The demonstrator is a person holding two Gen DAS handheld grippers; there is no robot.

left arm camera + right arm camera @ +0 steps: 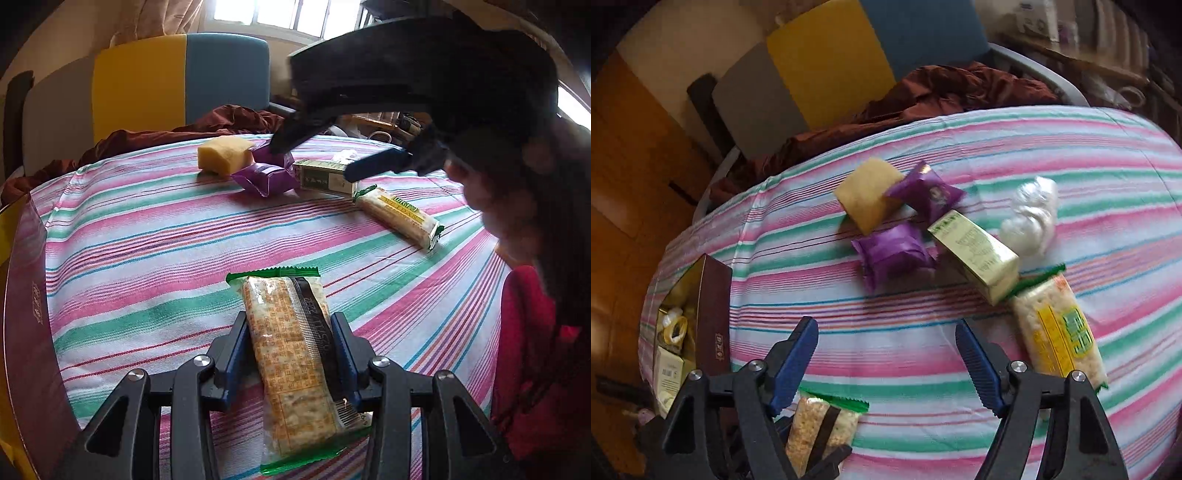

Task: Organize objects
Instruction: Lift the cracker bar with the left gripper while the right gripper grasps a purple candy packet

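My left gripper is shut on a green-edged cracker packet, held lengthwise just above the striped tablecloth; the same packet shows at the bottom of the right wrist view. My right gripper is open and holds nothing, hovering over bare cloth in front of a cluster: a yellow sponge, two purple packets, a gold-green box and a second cracker packet. In the left wrist view the right gripper hangs above that cluster.
An open maroon box with several items inside stands at the table's left edge. A crumpled white plastic wrap lies behind the gold-green box. A brown cloth and a yellow-blue chair are beyond the far edge. A person's red sleeve is at right.
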